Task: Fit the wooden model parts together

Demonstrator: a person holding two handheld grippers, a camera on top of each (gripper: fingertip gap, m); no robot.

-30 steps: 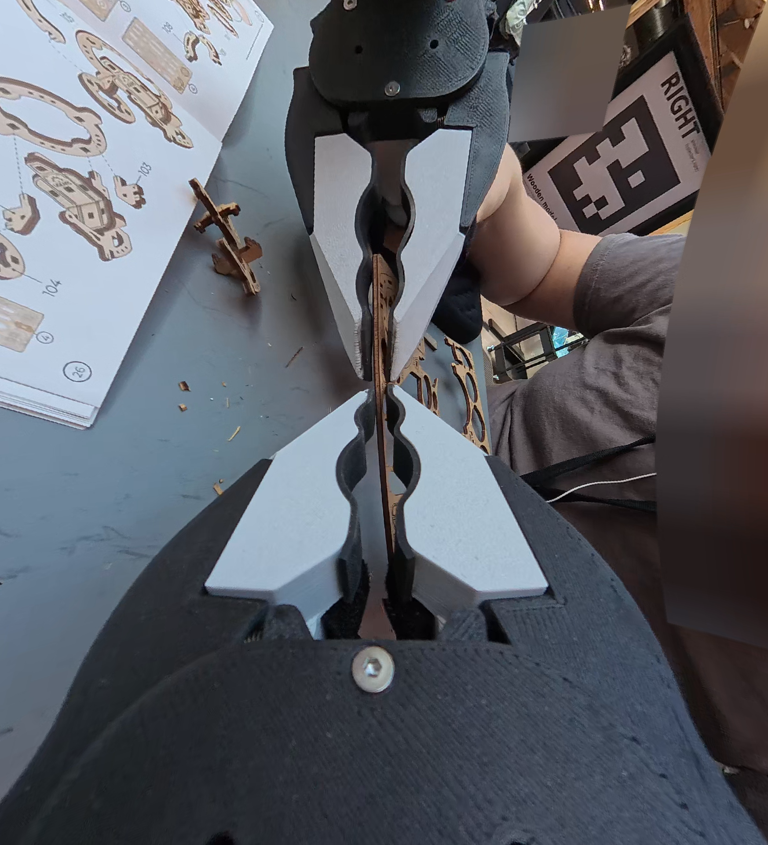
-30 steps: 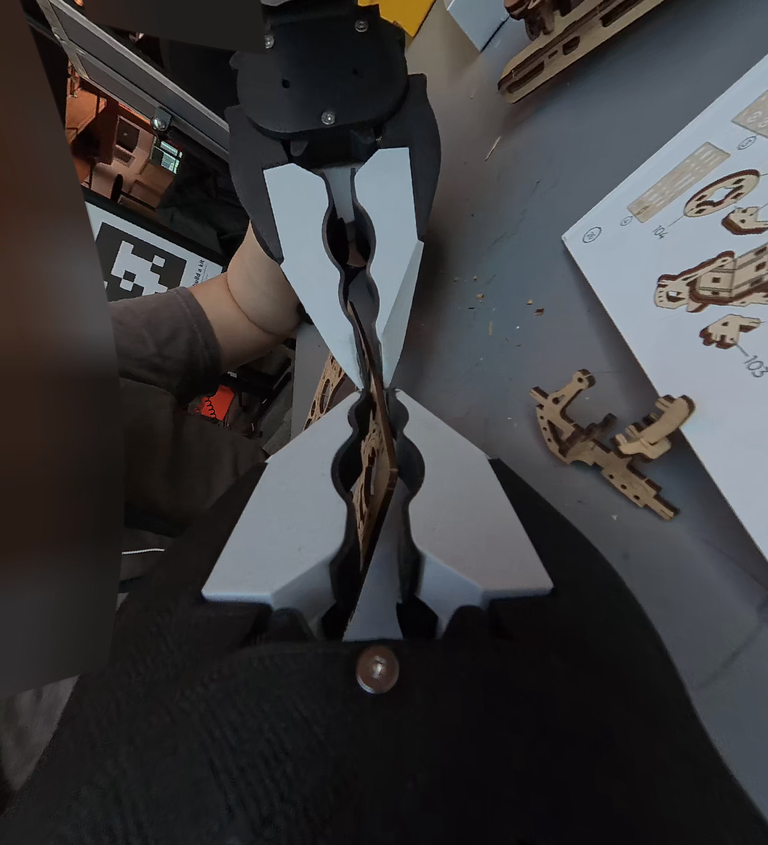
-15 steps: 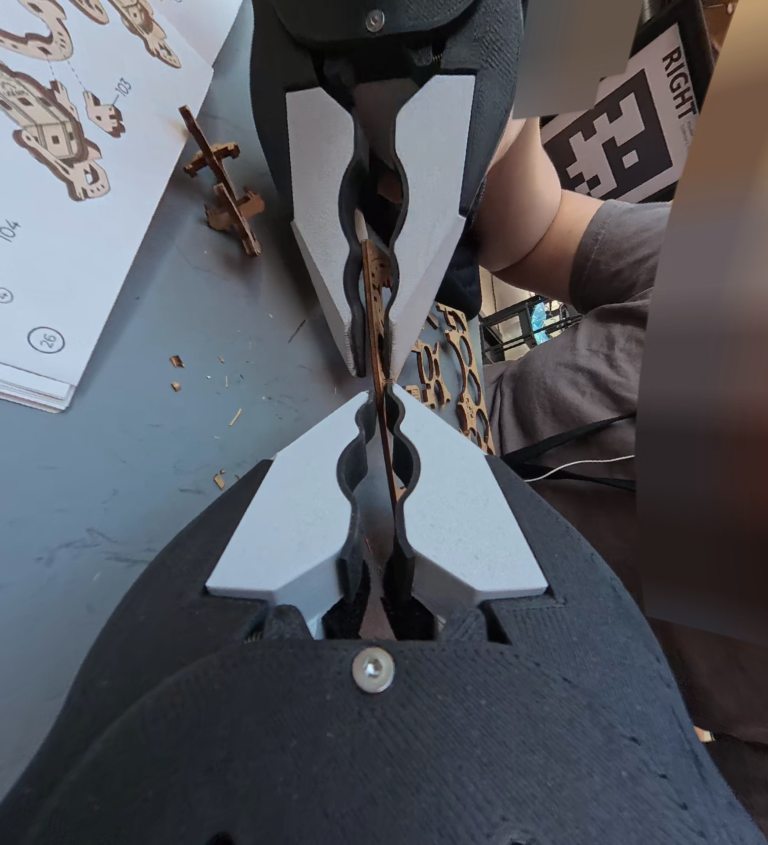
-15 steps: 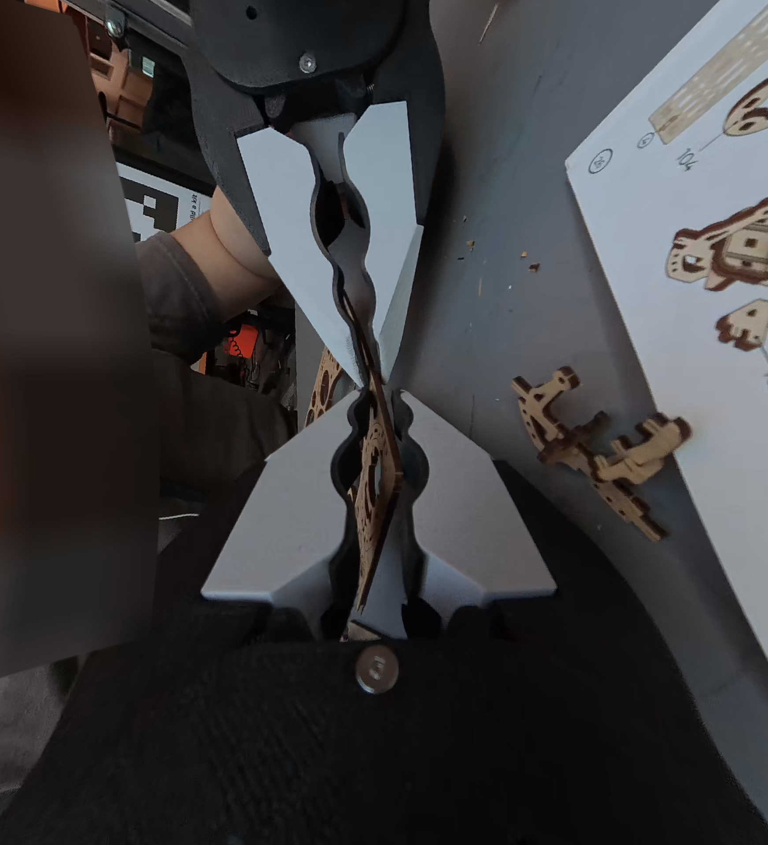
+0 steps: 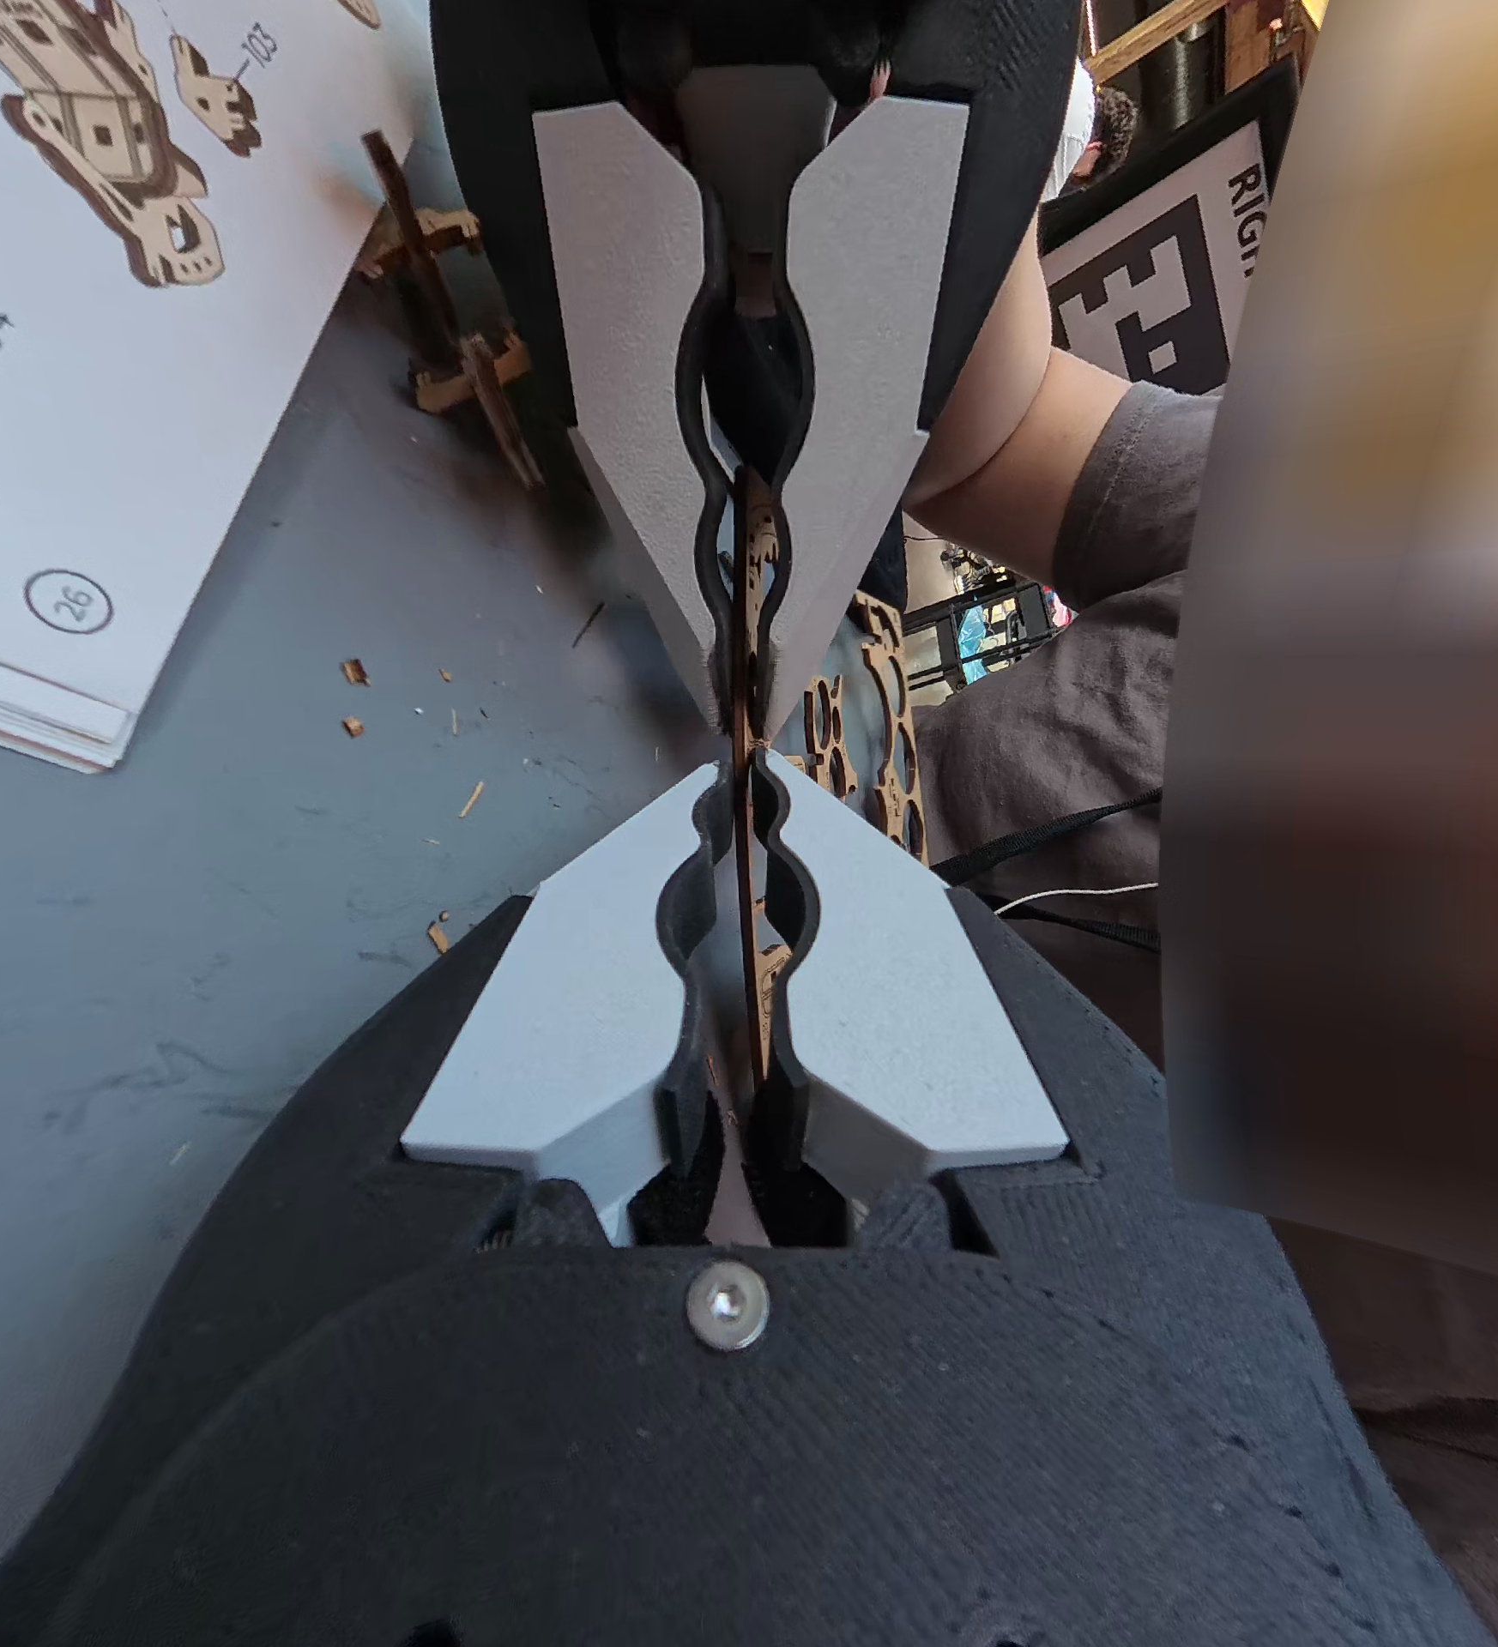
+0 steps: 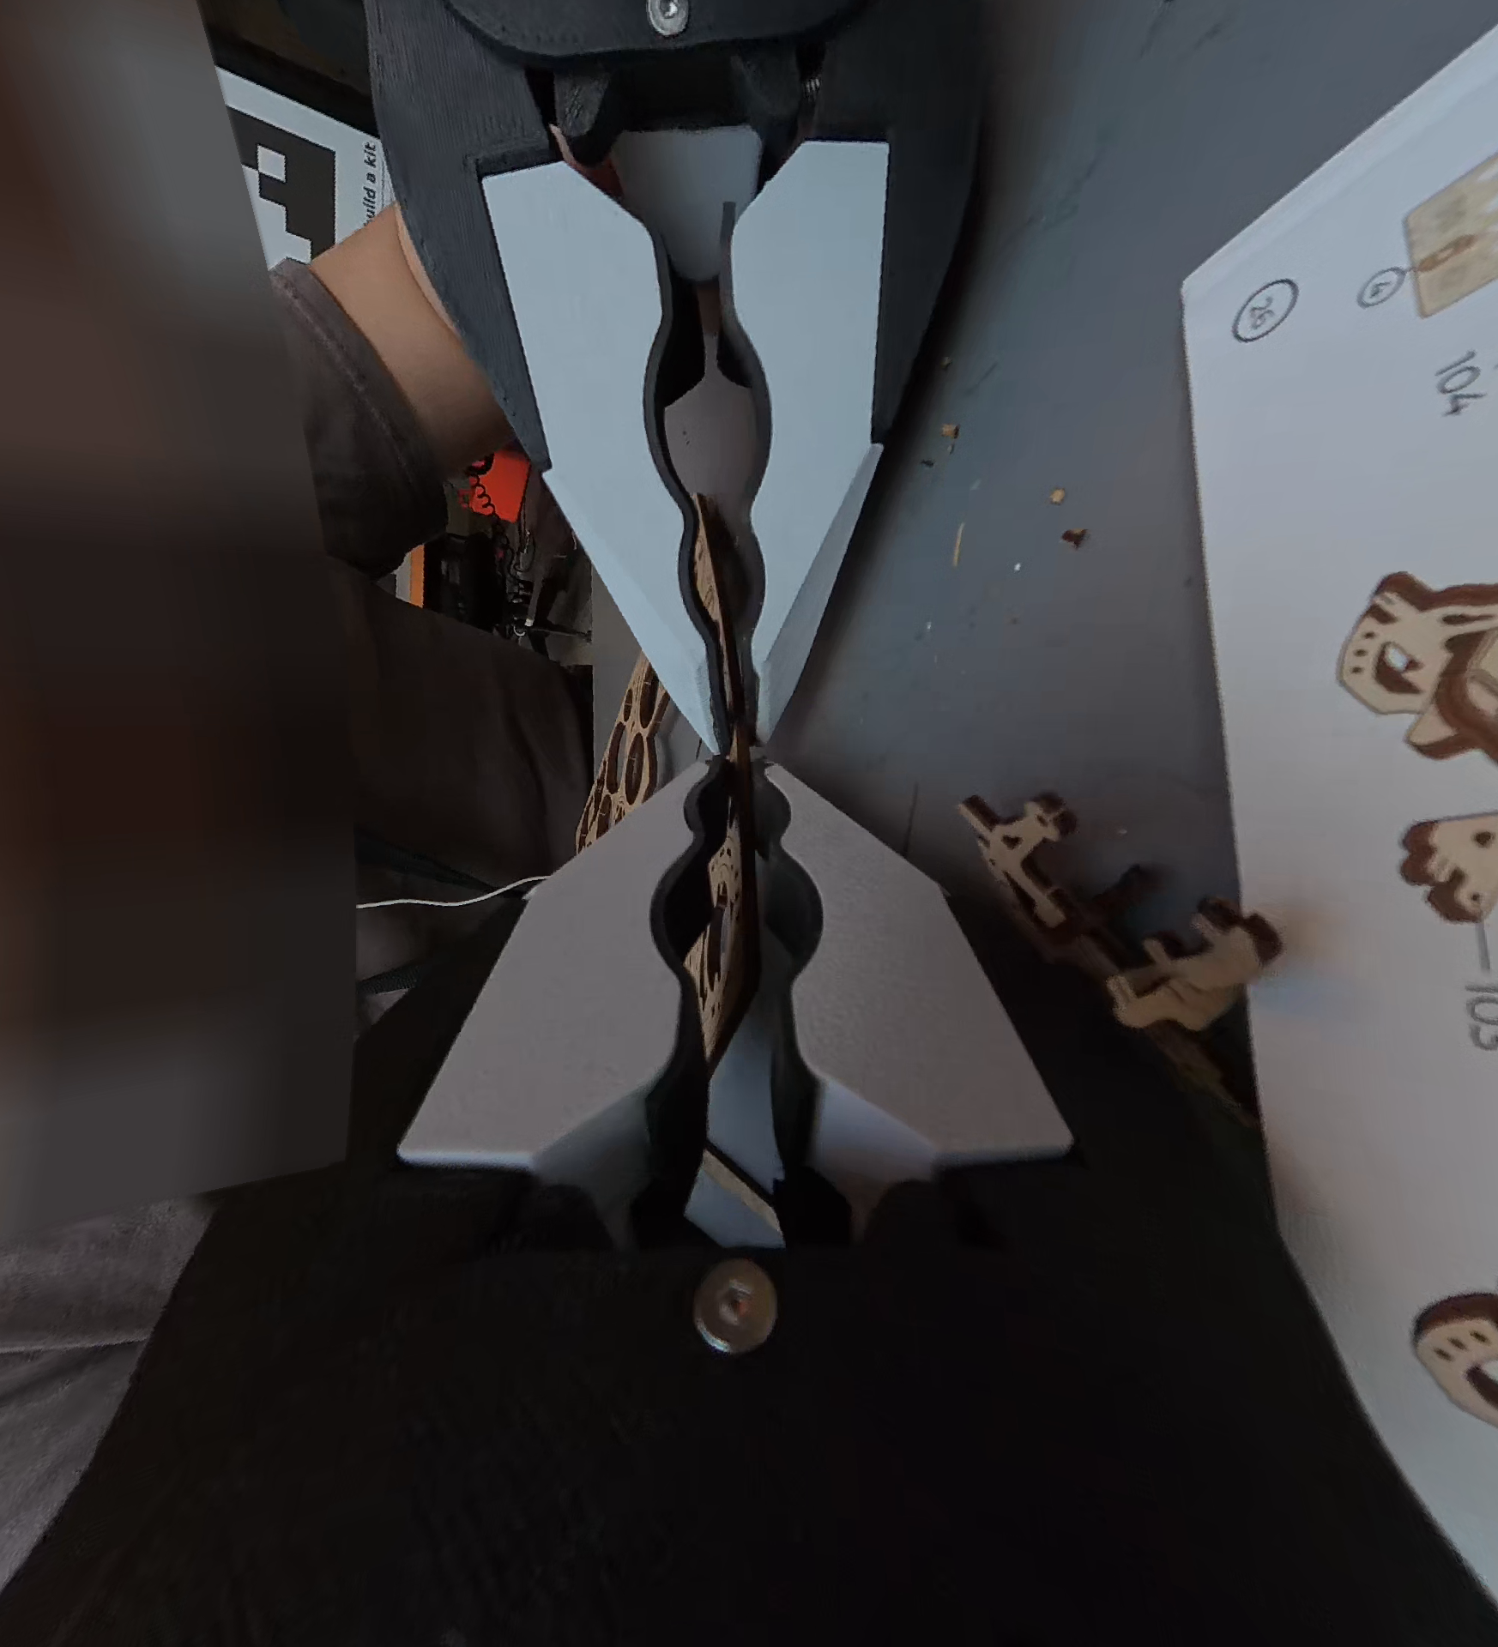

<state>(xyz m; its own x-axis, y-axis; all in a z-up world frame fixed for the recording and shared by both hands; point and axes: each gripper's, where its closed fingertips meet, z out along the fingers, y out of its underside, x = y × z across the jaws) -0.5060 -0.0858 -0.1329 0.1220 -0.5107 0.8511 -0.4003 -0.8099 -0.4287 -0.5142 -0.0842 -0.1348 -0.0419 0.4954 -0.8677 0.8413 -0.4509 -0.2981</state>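
My left gripper (image 5: 741,780) is shut on a thin laser-cut wooden sheet (image 5: 750,936), seen edge-on. My right gripper (image 5: 741,713) faces it tip to tip and is shut on the same strip of wood (image 5: 759,570). I cannot tell whether it is one piece or two joined ones. In the right wrist view, my right gripper (image 6: 732,780) holds the perforated sheet (image 6: 719,945), and the left gripper (image 6: 732,726) meets it from above. More of the sheet, with oval holes (image 5: 875,740), shows behind the fingertips.
A small assembled wooden part (image 5: 451,330) (image 6: 1120,918) lies on the grey table (image 5: 193,891) next to the open instruction booklet (image 5: 104,356) (image 6: 1396,535). Wood chips (image 5: 353,695) are scattered about. A person's arm (image 5: 1022,446) and a black-and-white marker tag (image 5: 1147,276) are behind.
The two grippers have closed in on each other, and each now fills more of the other's view. Both stay shut on the wooden sheet. The booklet and small part have shifted outward in the views.
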